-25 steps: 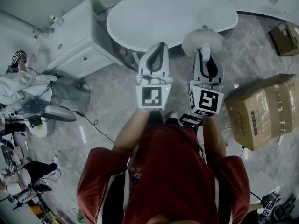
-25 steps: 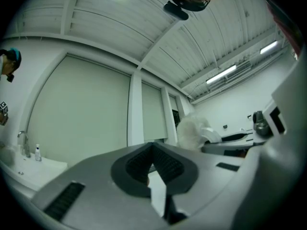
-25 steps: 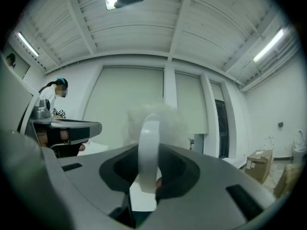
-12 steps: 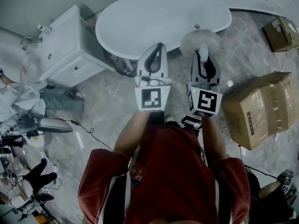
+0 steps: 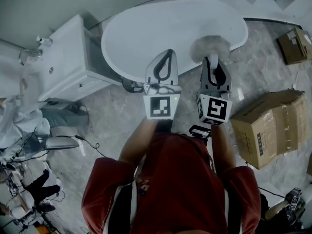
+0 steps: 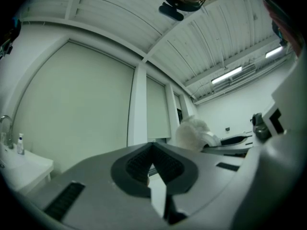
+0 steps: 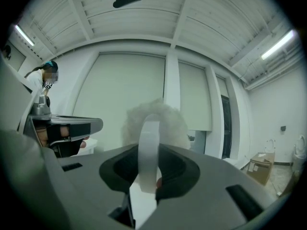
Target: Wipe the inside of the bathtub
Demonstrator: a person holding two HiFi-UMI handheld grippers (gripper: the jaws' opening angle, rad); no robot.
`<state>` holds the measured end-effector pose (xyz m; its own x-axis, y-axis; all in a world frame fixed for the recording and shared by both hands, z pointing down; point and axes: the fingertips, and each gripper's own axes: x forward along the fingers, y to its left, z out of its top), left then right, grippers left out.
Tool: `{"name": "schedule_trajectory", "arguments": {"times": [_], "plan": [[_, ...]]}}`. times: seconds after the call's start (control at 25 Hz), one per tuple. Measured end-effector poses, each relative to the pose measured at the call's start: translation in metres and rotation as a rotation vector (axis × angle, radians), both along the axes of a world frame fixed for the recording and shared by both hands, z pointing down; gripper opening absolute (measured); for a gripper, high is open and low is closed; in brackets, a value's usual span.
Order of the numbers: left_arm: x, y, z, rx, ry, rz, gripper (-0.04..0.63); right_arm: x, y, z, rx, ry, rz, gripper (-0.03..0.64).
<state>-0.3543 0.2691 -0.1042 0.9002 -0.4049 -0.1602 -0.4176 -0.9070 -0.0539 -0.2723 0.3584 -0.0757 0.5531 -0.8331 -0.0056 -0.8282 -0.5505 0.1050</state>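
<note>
The bathtub (image 5: 161, 28) is white, smooth & egg-shaped. It sits at the top of the head view, right in front of the person, w/ a white cabinet (image 5: 68, 62) close on its left & grey floor (image 5: 112, 111) round it. A fluffy white duster (image 5: 210, 47) hangs over the tub's near edge, toward its right end. A brown box (image 5: 270, 126) lies on the floor, off to the right. Only the head view shows the tub. The 2 gripper views look at a pale wall & a ribbed roof. The left gripper view shows the left claw (image 6: 152, 147) w/ its jaws pressed together & nothing between them. The duster's fluff pokes up just past it on the right. The right gripper view shows the right claw (image 7: 149, 164) clamped on the duster's flat white handle (image 7: 147, 143), w/ the fluffy ball standing up behind it. That view also shows a person (image 7: 44, 78) far off at the left. In the head view both arms reach straight out from a red shirt (image 5: 175, 184), side by side. Both claws point at the tub, & the left claw's tip is over the tub's near edge too.
</note>
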Motion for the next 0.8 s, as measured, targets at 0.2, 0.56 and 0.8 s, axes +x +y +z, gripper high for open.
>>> {"name": "schedule_trajectory", "arguments": {"times": [0.2,0.56,0.8], "plan": [[0.023,-0.053,-0.003,-0.003,0.006,-0.004,0.015,0.02,-0.055,-0.001,-0.01,-0.005,-0.017,0.097],[0.075,-0.088,-0.003,-0.004,0.016,-0.019,0.015,0.071,-0.1,-0.002,-0.025,0.02,-0.052,0.097],[0.138,-0.086,-0.003,0.013,0.011,-0.079,0.015,0.137,-0.104,0.002,-0.011,0.024,-0.112,0.097]]}}
